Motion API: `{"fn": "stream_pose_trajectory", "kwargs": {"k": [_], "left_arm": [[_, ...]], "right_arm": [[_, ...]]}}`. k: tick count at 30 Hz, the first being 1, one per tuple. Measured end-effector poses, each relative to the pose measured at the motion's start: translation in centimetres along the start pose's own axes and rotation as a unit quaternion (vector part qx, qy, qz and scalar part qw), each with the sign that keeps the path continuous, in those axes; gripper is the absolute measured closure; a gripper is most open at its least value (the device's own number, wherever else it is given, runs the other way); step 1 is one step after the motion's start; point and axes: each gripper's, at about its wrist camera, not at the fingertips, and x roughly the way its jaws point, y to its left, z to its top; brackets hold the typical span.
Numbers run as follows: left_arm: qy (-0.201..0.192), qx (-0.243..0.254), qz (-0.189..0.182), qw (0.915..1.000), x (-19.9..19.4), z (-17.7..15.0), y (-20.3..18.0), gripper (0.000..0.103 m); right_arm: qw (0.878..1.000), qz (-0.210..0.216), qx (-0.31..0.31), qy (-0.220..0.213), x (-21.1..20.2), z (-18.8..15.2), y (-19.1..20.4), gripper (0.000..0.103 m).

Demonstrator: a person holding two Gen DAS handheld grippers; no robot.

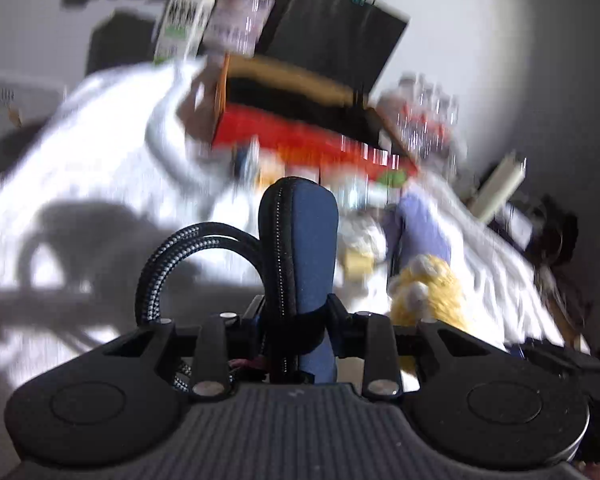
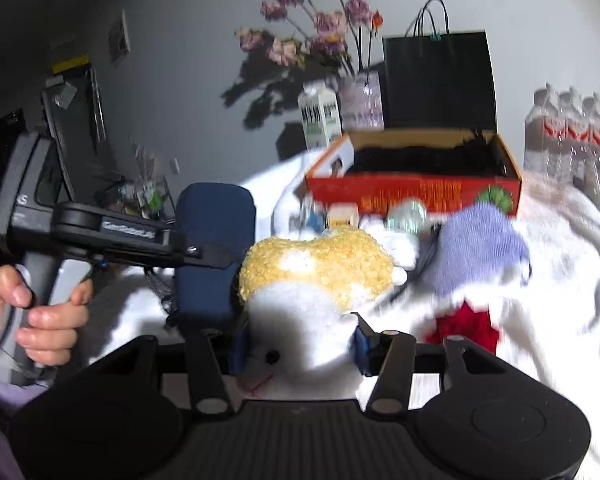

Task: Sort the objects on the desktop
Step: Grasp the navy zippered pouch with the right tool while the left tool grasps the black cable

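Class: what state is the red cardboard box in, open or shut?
Open: the red box has no lid over it, and its dark inside shows from above.

Both wrist views face the red box closely

You can read very little here. On the left gripper's black side arm, seen from the right wrist camera, there is a line of pale lettering, but it is too soft to spell out. The grey housing behind it shows what looks like a single "S" at its edge. The milk carton carries dark print and a green band, and the red box has orange characters along its front (both blurred past reading). In the left wrist view, motion blur smears every label.
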Motion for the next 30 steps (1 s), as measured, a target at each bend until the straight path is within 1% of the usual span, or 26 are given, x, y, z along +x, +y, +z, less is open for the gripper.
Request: {"fn": "stream_pose_trajectory", "kwargs": {"k": [2,4,5,6,7,8,9,10,11,12,13,14,15,16,17,19,21,22,23,24,25,26,27,28,29,30], "left_arm": [[-0.018,0.005,-0.003,0.9998,-0.3,-1.1,0.0,0.068],[-0.031,-0.001,0.001,0.9995,0.1,-1.3,0.5,0.064],[-0.036,0.003,0.007,0.9993,0.7,-1.2,0.7,0.059],[-0.039,0.011,0.013,0.9991,1.5,-1.0,0.9,0.050],[-0.036,0.017,0.023,0.9989,2.6,-0.6,1.2,0.046],[-0.025,0.010,0.034,0.9990,3.6,-0.2,1.5,0.040],[-0.010,-0.016,0.039,0.9991,4.1,0.4,2.0,0.038],[-0.008,-0.037,0.027,0.9989,3.9,0.5,2.3,0.035],[-0.021,-0.050,-0.003,0.9985,3.1,0.7,2.4,0.028],[-0.047,-0.047,-0.037,0.9971,2.1,0.7,2.5,0.018],[-0.070,-0.036,-0.051,0.9956,1.1,0.6,2.6,0.016],[-0.085,-0.023,-0.045,0.9951,0.2,0.6,2.5,0.010],[-0.096,-0.006,-0.025,0.9950,-0.7,0.6,2.4,0.008],[-0.101,0.011,0.001,0.9948,-1.5,0.5,2.5,0.008],[-0.103,0.024,0.021,0.9942,-2.0,0.2,2.8,0.008],[-0.098,0.045,0.047,0.9931,-2.4,-0.7,3.9,0.008],[-0.084,0.043,0.079,0.9924,-1.9,-1.6,4.8,0.012],[-0.075,0.039,0.091,0.9923,-1.2,-1.9,5.3,0.014],[-0.068,0.033,0.099,0.9922,-0.6,-2.1,5.7,0.022],[-0.065,0.023,0.105,0.9921,0.0,-2.1,6.2,0.034],[-0.067,0.014,0.119,0.9905,0.5,-2.1,6.5,0.037],[-0.072,0.015,0.130,0.9887,0.7,-1.9,6.5,0.044],[-0.074,0.018,0.133,0.9881,0.8,-1.6,6.5,0.045],[-0.078,0.016,0.130,0.9883,0.8,-1.4,6.6,0.045],[-0.078,0.014,0.128,0.9886,1.0,-1.2,6.7,0.046],[-0.076,0.021,0.134,0.9879,1.5,-1.0,6.6,0.053]], "right_arm": [[1.000,-0.019,-0.008,0.016,0.5,-1.3,0.6,0.052],[0.999,-0.030,-0.001,0.030,1.5,-2.1,0.7,0.050],[0.999,-0.029,0.001,0.026,1.8,-2.4,0.7,0.049],[0.999,-0.031,0.002,0.017,2.0,-2.4,0.8,0.047],[0.999,-0.036,-0.001,0.015,2.3,-2.6,0.9,0.044],[0.999,-0.040,-0.006,0.013,2.6,-2.5,1.0,0.042],[0.999,-0.045,-0.011,0.008,2.9,-2.3,1.2,0.039],[0.999,-0.051,-0.017,0.009,3.2,-2.3,1.3,0.038],[0.998,-0.055,-0.022,0.010,3.3,-2.3,1.4,0.038],[0.998,-0.057,-0.023,0.008,3.3,-2.3,1.6,0.038],[0.998,-0.056,-0.021,0.008,3.3,-2.3,1.7,0.041],[0.998,-0.056,-0.017,0.009,3.5,-2.3,1.6,0.043],[0.998,-0.055,-0.010,0.006,3.3,-2.3,1.4,0.048],[0.999,-0.052,-0.007,0.003,3.1,-2.2,1.4,0.054],[0.998,-0.058,-0.009,-0.002,3.0,-2.0,1.4,0.056],[0.997,-0.078,-0.010,-0.025,2.7,-1.4,1.2,0.057],[0.995,-0.086,-0.007,-0.050,2.6,-0.2,0.7,0.057],[0.994,-0.090,-0.010,-0.056,3.0,0.4,0.5,0.054],[0.994,-0.094,-0.015,-0.055,3.8,1.0,0.4,0.053],[0.994,-0.101,-0.016,-0.049,4.9,1.5,0.2,0.051],[0.993,-0.112,-0.016,-0.044,5.9,1.9,0.0,0.047],[0.991,-0.130,-0.015,-0.037,6.8,2.2,0.0,0.045],[0.988,-0.149,-0.015,-0.033,7.1,2.5,0.3,0.042],[0.987,-0.152,-0.014,-0.046,6.8,2.6,0.7,0.042],[0.988,-0.137,-0.013,-0.066,6.0,2.6,1.2,0.041],[0.991,-0.111,-0.009,-0.080,5.1,2.6,2.0,0.037]]}}
